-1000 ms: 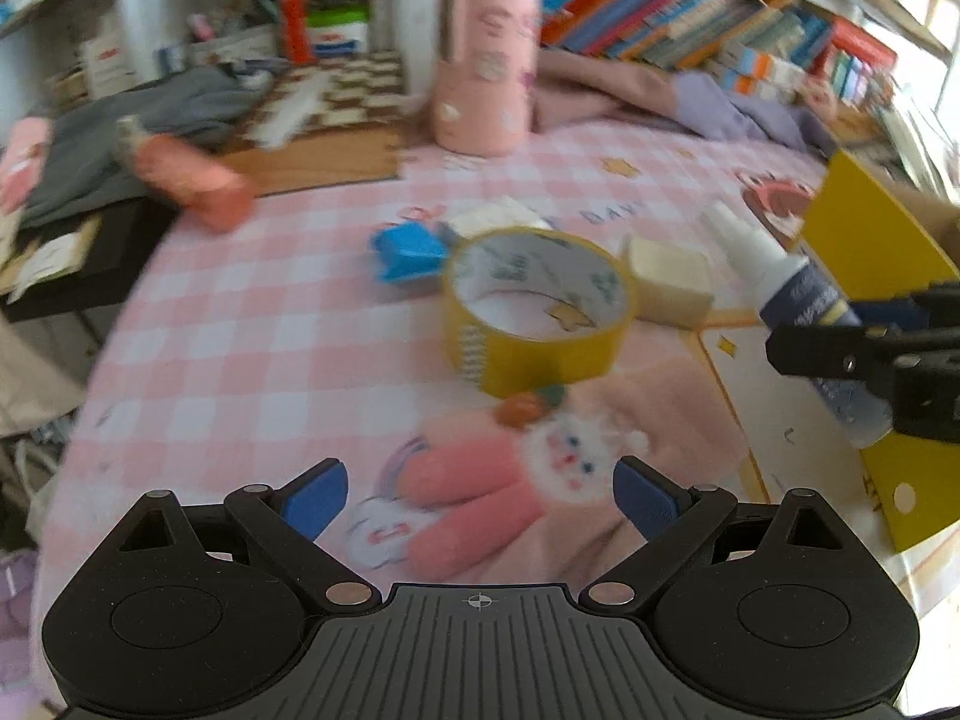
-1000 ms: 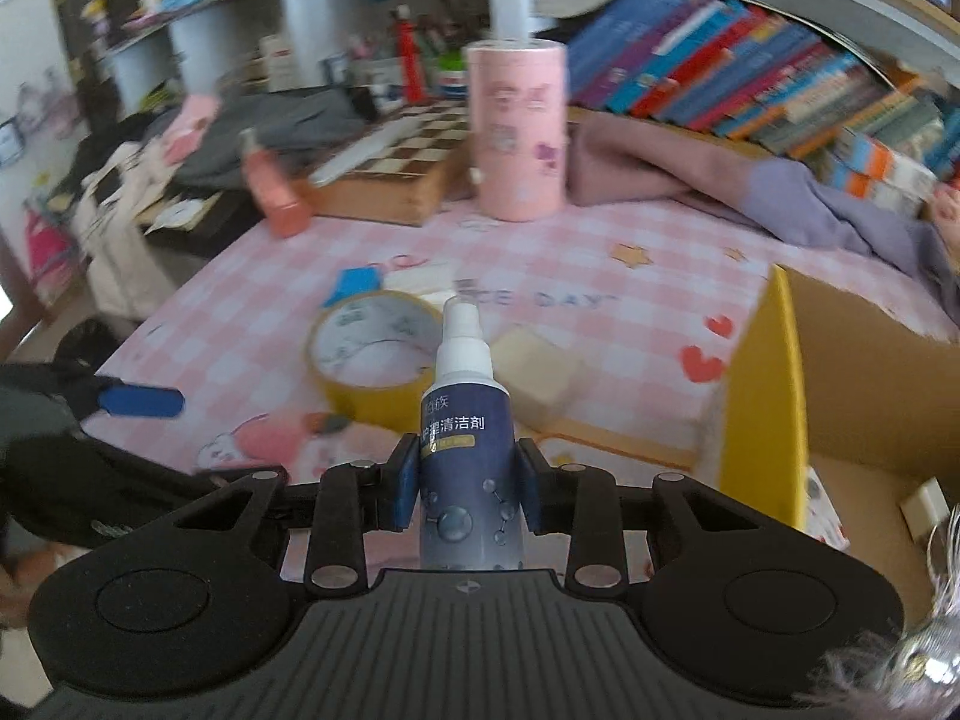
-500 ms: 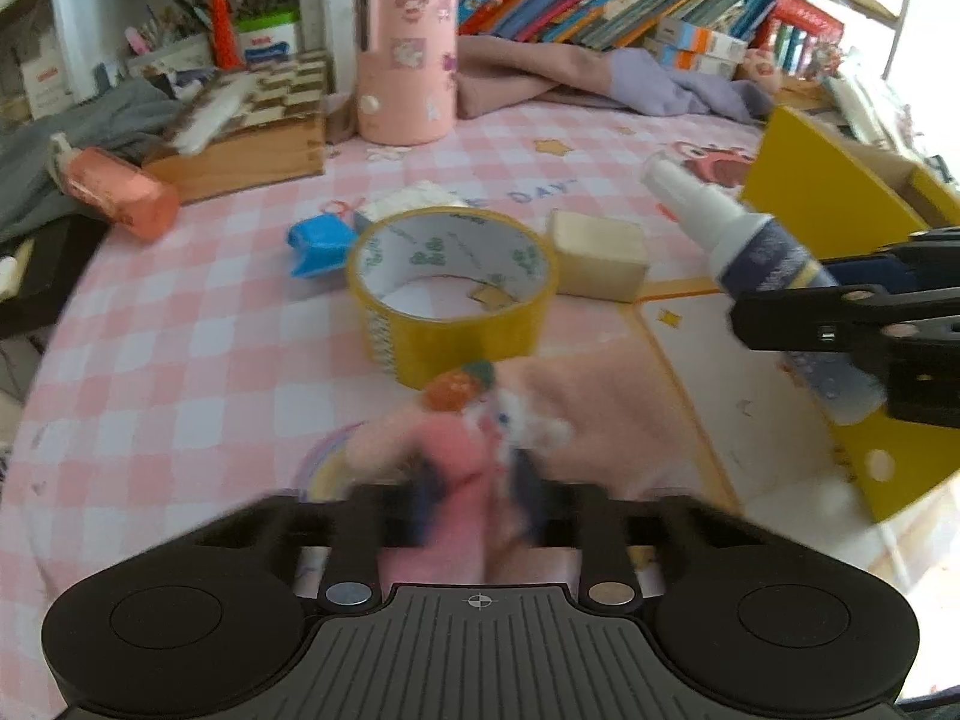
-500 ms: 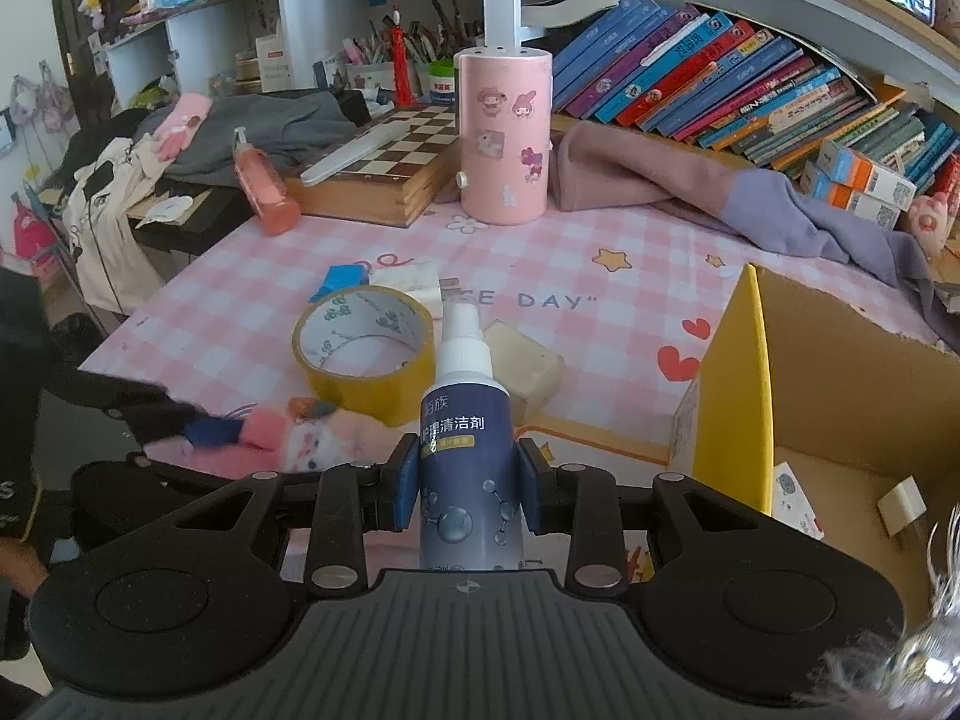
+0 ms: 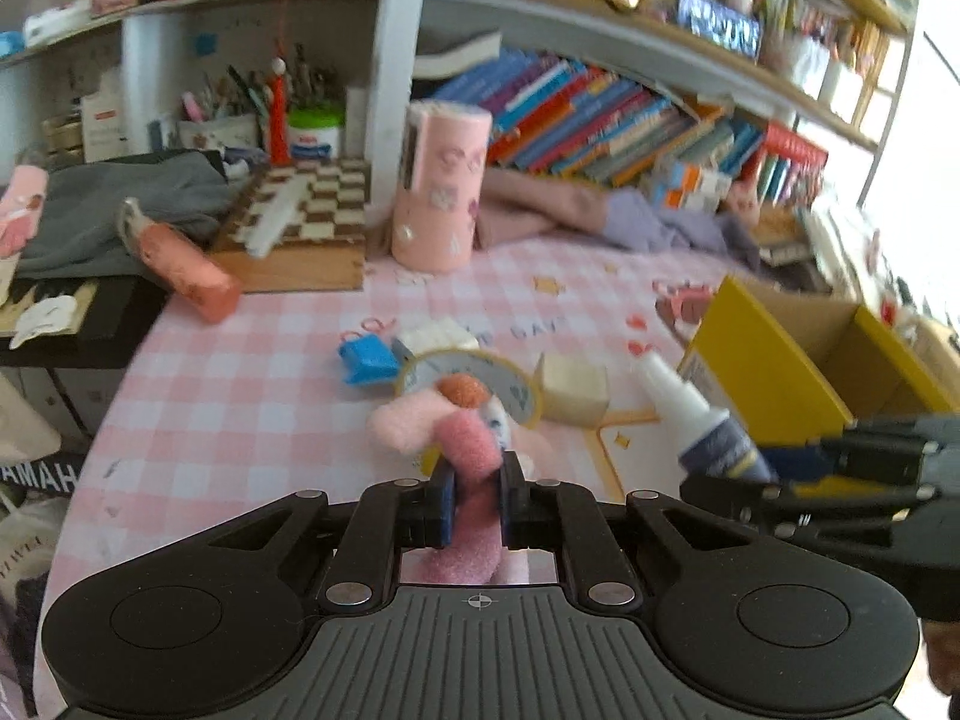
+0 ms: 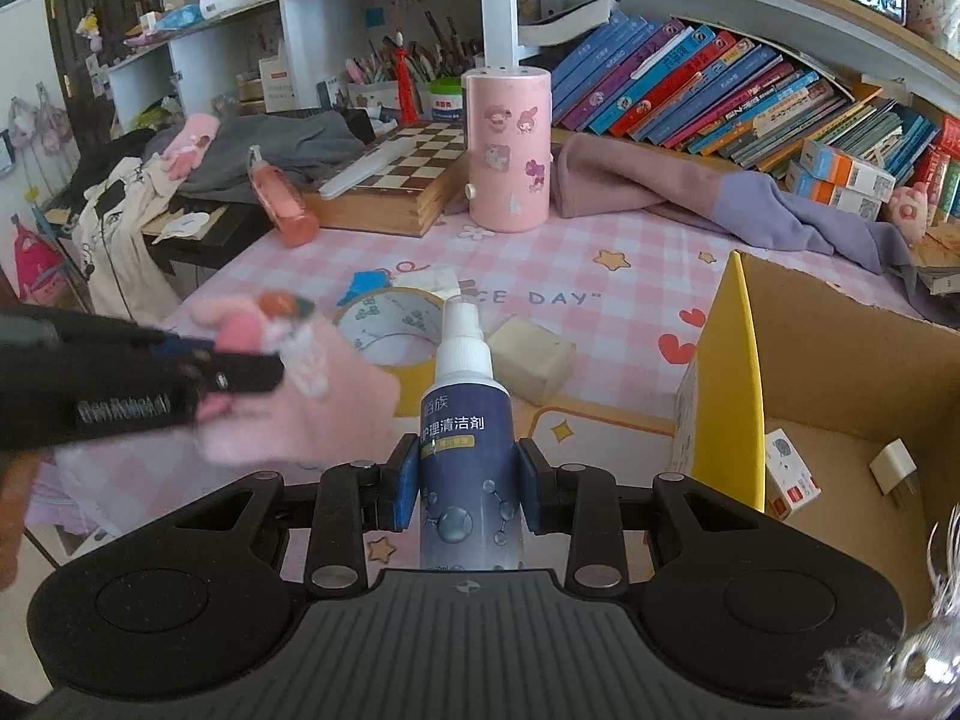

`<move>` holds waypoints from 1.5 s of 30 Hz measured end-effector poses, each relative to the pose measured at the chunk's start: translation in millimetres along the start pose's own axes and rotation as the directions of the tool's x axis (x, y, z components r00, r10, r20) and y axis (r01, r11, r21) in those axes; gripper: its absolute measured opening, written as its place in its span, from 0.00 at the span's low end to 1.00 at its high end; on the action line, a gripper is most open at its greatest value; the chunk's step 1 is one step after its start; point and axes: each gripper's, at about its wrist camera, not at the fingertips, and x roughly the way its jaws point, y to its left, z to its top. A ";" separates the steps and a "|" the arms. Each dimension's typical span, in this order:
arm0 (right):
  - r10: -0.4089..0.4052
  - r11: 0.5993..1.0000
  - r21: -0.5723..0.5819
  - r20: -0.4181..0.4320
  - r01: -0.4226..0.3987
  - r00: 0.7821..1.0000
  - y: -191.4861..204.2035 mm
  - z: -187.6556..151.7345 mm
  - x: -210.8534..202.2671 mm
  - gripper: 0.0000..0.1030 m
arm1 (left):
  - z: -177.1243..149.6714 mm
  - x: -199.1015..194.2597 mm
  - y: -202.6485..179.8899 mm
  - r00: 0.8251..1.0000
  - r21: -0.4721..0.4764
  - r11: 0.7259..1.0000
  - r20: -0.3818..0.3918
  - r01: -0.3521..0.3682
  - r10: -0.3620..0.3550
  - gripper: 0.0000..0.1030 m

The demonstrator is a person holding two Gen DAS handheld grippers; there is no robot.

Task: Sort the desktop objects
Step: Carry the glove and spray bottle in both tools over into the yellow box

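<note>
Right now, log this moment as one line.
left gripper: shut on pink glove | right gripper: shut on spray bottle | cardboard box: open

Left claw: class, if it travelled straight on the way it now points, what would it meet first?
Probably the yellow tape roll, lying on the table directly ahead of the left claw, just beyond the pink plush glove it grips. Depth is hard to judge through the fisheye.

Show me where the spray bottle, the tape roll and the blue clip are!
spray bottle [image 6: 467, 450]: right wrist view, on its dark blue label.
tape roll [image 6: 384, 324]: right wrist view, on its inner wall.
blue clip [image 5: 366, 360]: left wrist view, on its body.
</note>
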 end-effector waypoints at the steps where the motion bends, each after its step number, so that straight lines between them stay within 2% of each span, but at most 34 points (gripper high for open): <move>1: 0.000 1.000 0.003 0.003 0.000 1.000 1.8 -1.1 -2.9 0.30 | 0.0 -5.3 0.6 1.000 -0.007 1.000 0.011 0.002 -0.002 0.12; 7: 0.003 0.999 0.033 0.007 -0.004 1.000 12.0 -10.7 -19.2 0.30 | -8.3 -31.1 2.4 0.998 -0.039 0.999 0.049 0.035 -0.033 0.12; 26: -0.010 1.000 0.029 0.029 0.009 1.000 64.2 -59.1 -77.8 0.30 | -62.0 -108.9 2.9 0.993 -0.051 0.995 0.093 0.081 -0.076 0.12; 35: -0.039 0.997 0.068 0.025 0.038 0.999 77.9 -90.6 -110.2 0.30 | -89.6 -130.2 -11.6 0.984 -0.026 0.986 0.073 0.164 -0.161 0.12; 45: -0.141 0.978 0.156 0.007 0.138 0.990 70.9 -119.1 -143.5 0.30 | -101.2 -130.8 -35.2 0.965 0.034 0.965 0.034 0.259 -0.260 0.12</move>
